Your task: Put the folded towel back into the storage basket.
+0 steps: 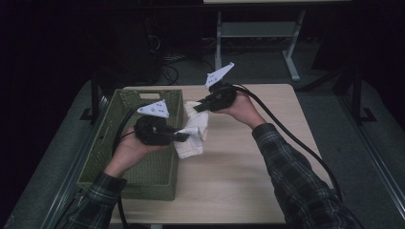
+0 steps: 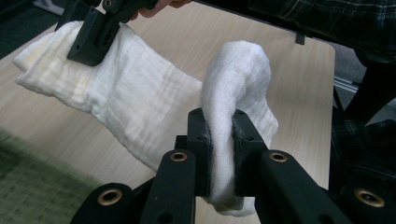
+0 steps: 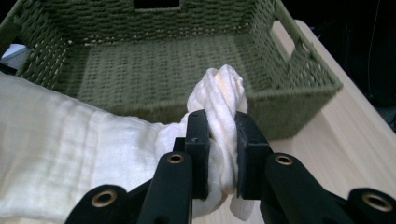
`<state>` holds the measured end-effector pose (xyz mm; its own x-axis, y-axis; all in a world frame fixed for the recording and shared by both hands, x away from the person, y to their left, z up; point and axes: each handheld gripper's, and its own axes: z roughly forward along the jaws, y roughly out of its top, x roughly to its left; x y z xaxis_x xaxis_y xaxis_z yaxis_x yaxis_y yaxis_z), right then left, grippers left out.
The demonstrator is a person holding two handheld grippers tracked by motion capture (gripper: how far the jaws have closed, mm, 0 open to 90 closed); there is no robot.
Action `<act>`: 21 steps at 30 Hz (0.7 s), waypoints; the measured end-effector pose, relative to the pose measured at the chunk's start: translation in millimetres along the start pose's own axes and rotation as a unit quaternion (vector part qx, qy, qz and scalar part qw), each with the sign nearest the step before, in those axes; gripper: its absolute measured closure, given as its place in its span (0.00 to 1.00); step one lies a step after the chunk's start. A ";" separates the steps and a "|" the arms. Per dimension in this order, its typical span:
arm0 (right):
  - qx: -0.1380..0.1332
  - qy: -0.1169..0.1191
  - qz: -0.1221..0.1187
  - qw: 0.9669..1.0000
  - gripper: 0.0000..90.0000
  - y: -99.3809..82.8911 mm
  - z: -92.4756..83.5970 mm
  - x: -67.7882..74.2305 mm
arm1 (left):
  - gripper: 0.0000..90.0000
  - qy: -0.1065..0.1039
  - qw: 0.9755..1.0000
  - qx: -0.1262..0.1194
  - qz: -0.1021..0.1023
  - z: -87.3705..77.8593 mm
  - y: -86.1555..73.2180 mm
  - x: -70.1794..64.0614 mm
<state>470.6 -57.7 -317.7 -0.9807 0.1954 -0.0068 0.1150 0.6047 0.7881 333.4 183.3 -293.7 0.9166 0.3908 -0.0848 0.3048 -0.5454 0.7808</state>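
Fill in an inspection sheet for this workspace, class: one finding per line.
Surface: light wooden table, mostly bare.
Job's things: white cloth held up between the two grippers; green woven basket on the table's left side, nothing in it.
Clutter: nothing seen.
Grippers: left gripper shut on the cloth; right gripper shut on the cloth's other end.
Cables: black cable trails from each gripper towards the person.
Surroundings: dark room, grey floor, another table's legs behind.

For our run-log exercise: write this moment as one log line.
left tongs: shut on cloth | right tongs: shut on cloth | cloth: held beside basket
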 end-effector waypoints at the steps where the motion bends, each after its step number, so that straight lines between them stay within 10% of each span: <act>1: -0.001 0.000 -0.001 1.000 0.86 4.9 4.5 0.5 | 0.89 0.003 1.000 0.001 0.000 -4.4 -2.3 1.2; 21: 0.000 0.022 -0.020 1.000 0.86 52.7 99.7 16.9 | 0.89 0.055 0.998 0.011 -0.031 -65.1 -73.8 21.8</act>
<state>475.8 54.4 -337.6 -0.9906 0.1363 -0.0114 0.0752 0.6118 0.7874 314.0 280.3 -312.9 0.8624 0.5022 -0.0638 0.3668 -0.5331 0.7624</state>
